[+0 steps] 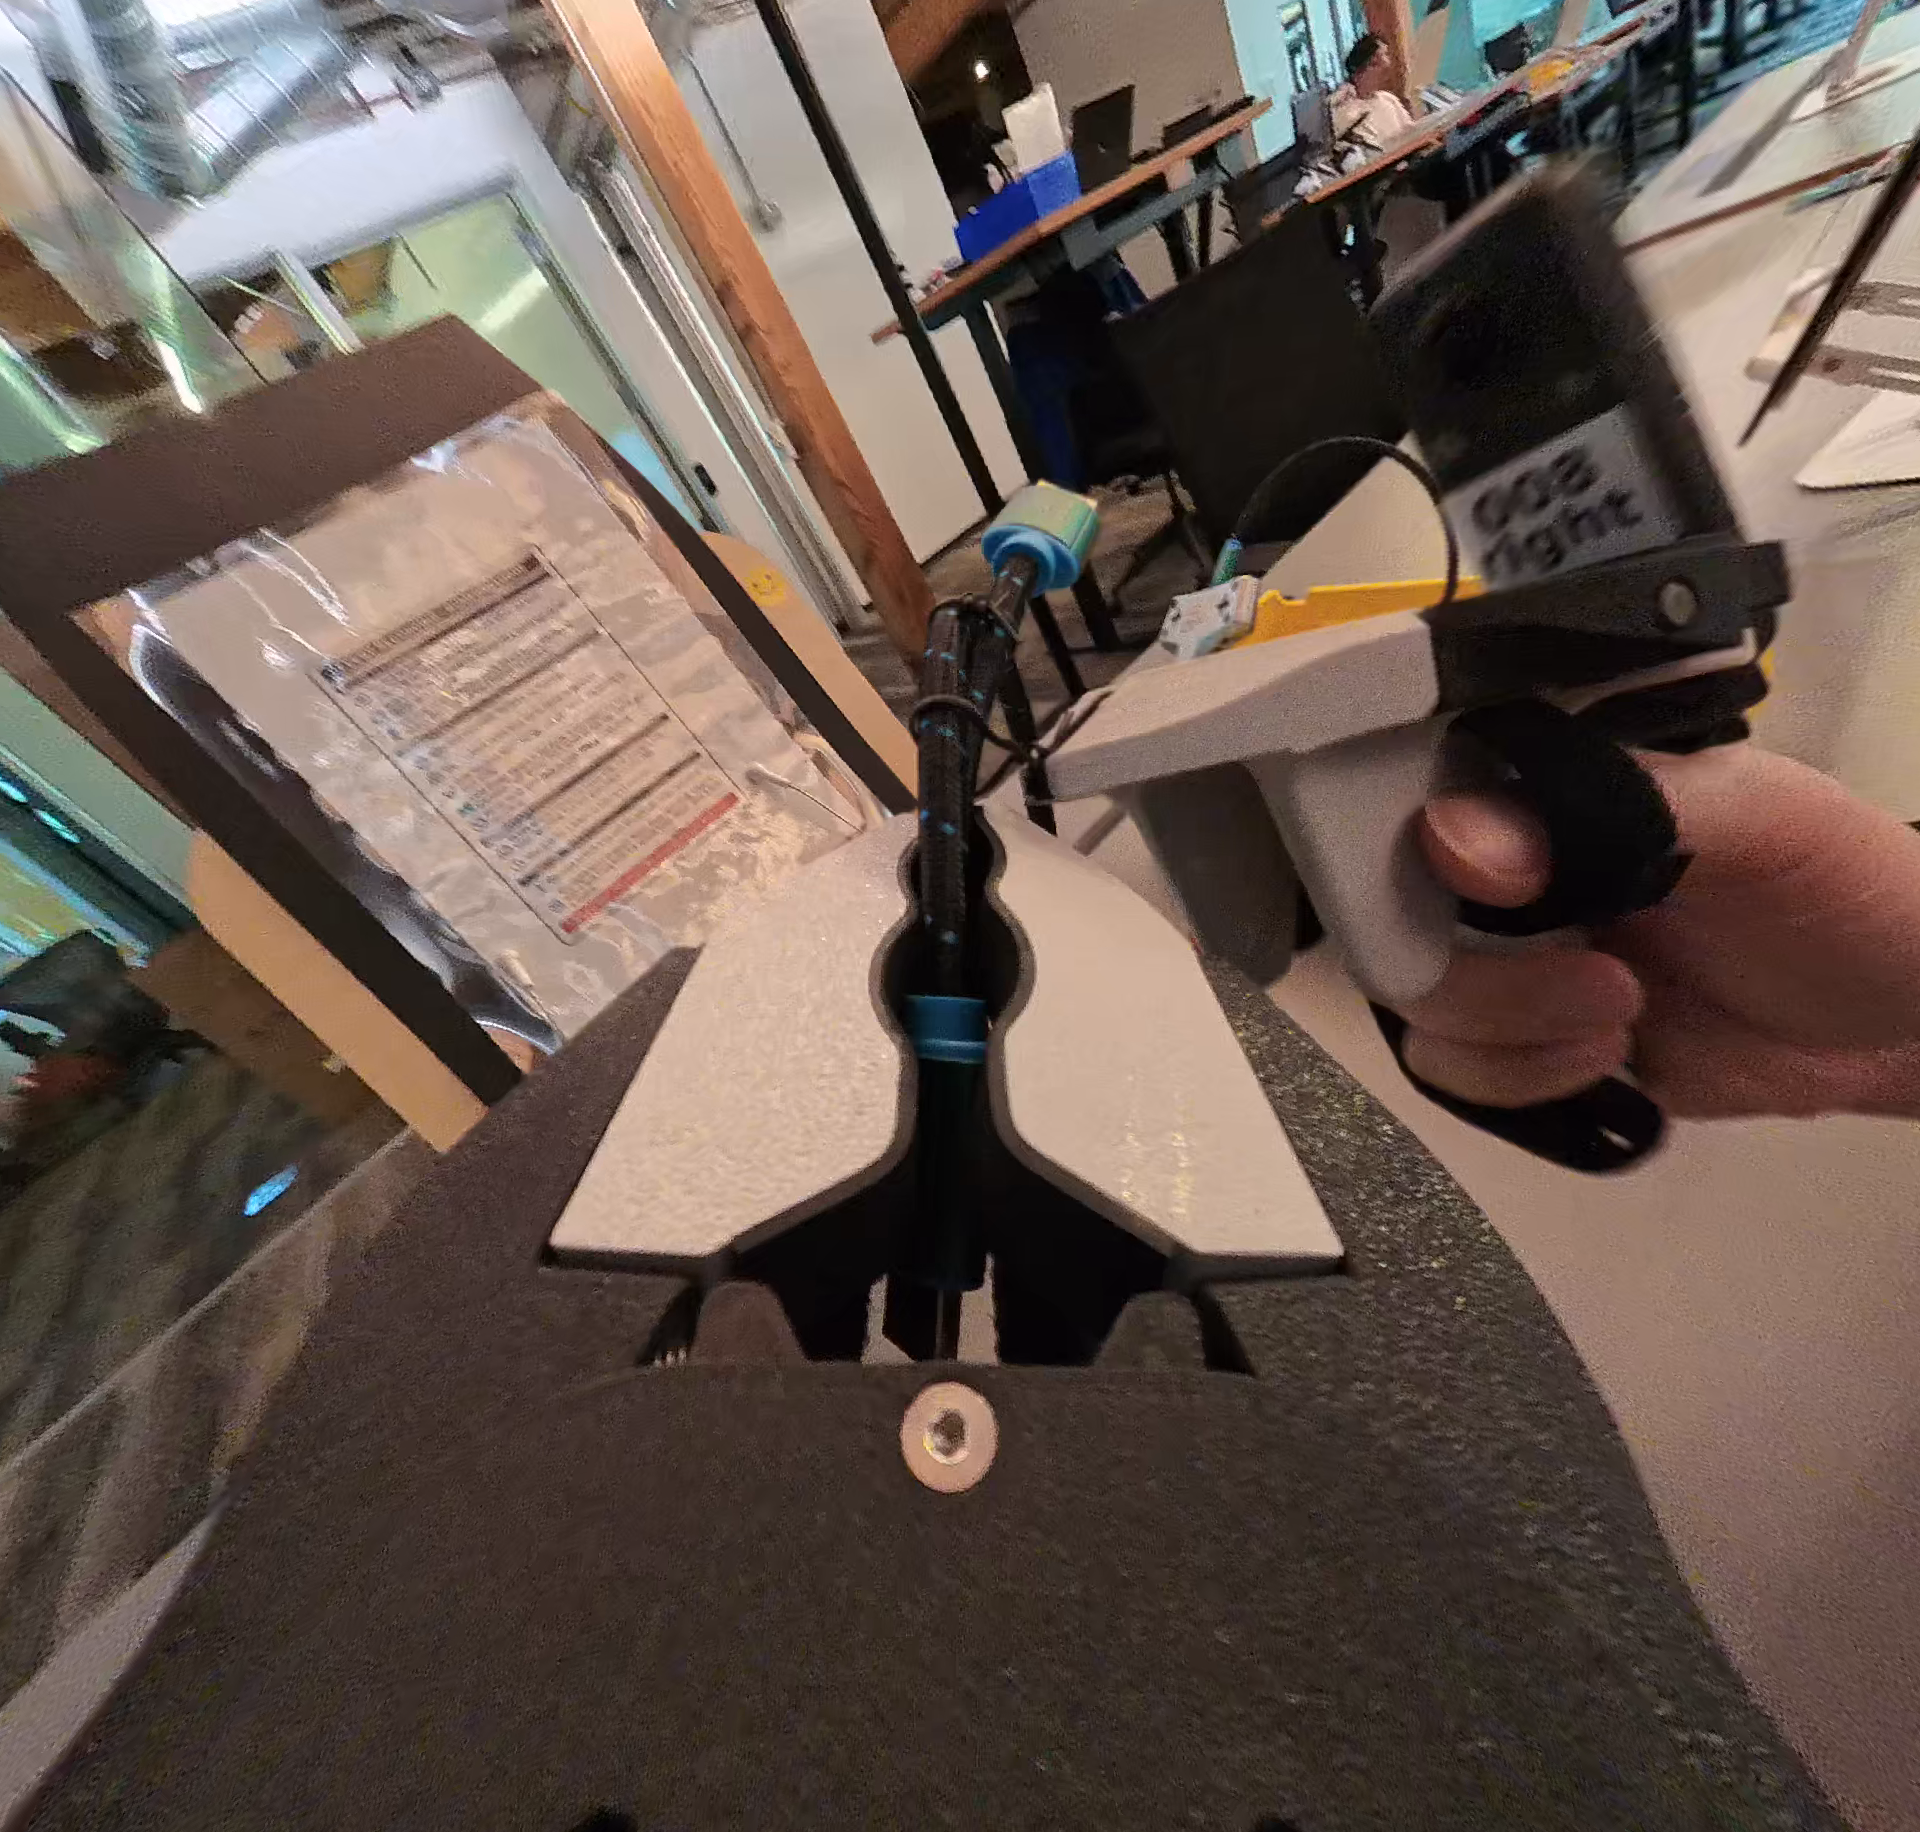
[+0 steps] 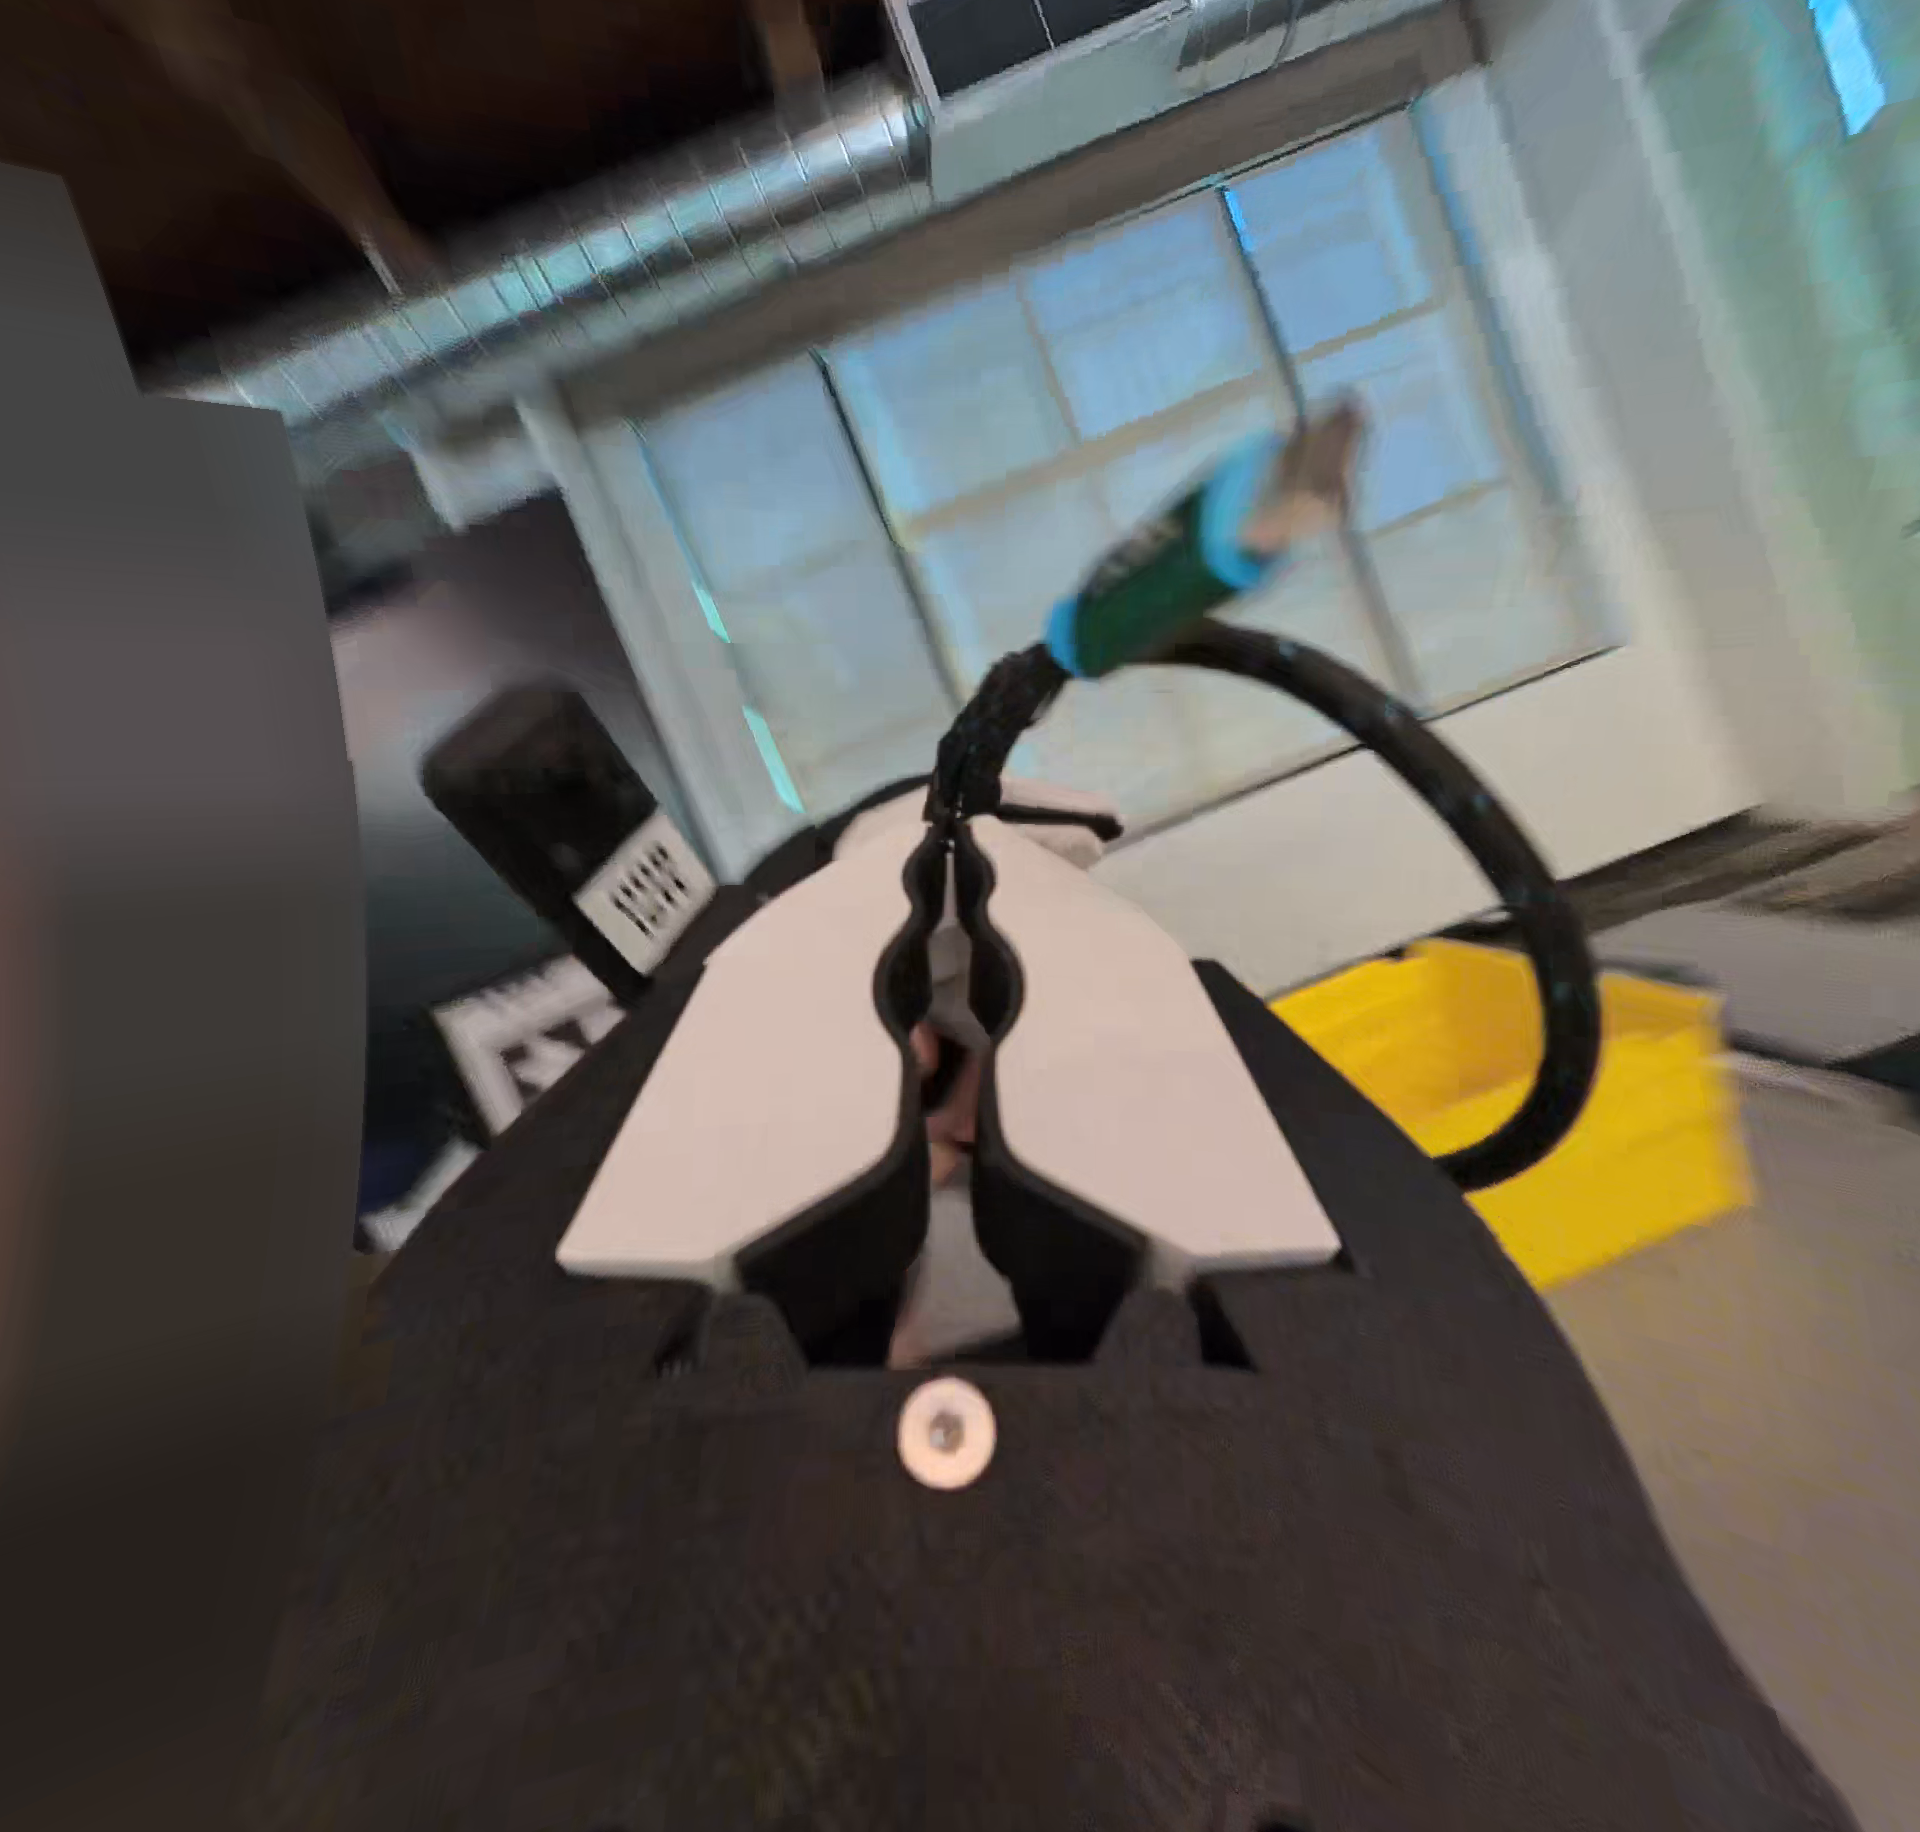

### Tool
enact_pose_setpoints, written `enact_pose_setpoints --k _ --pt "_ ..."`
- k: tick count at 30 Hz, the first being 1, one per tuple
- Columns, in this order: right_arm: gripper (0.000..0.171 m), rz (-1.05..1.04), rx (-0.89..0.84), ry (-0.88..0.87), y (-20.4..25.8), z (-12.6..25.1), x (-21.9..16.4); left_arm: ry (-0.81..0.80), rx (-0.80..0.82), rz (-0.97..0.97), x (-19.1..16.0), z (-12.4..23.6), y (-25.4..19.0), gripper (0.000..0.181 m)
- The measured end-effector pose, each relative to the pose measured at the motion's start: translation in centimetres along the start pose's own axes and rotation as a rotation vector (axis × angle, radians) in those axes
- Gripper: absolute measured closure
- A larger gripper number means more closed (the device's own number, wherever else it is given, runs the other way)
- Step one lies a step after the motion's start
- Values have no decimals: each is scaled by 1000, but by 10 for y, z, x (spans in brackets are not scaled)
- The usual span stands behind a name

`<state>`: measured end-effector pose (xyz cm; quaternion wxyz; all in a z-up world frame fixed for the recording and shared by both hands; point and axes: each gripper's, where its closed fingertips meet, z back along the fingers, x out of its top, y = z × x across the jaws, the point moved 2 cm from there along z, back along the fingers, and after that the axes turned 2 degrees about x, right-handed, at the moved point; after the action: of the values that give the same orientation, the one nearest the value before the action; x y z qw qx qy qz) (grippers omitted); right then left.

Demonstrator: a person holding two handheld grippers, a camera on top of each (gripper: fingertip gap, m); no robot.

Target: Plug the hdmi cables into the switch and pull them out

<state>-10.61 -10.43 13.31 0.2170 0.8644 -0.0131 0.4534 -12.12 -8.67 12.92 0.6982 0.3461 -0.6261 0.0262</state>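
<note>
Grippers (image 1: 951,847) (image 2: 951,852) raised, clamping cable (image 1: 948,743)

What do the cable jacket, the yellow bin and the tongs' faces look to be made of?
Cable: braided fabric sleeve, black with blue flecks; the weave shows. Bin: likely moulded plastic, smooth and evenly yellow, though blurred. Left tongs: probably printed plastic, matte white with a grainy surface over black.

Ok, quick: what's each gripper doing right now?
Left gripper: shut on a cable.
Right gripper: shut on a cable, near a cable tie.
</note>
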Motion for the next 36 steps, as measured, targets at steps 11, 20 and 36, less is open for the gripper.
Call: enact_pose_setpoints --k 11,20,36 --pt "169 -1097 424 -204 1 -3 -5 -29 52 -122 5 3 3 177" --pt "166 72 -33 90 -10 3 3 18 32 -29 0 7 17 176" --pt "144 2195 -237 600 -6 22 -27 289 -377 225 -30 14 -17 177"
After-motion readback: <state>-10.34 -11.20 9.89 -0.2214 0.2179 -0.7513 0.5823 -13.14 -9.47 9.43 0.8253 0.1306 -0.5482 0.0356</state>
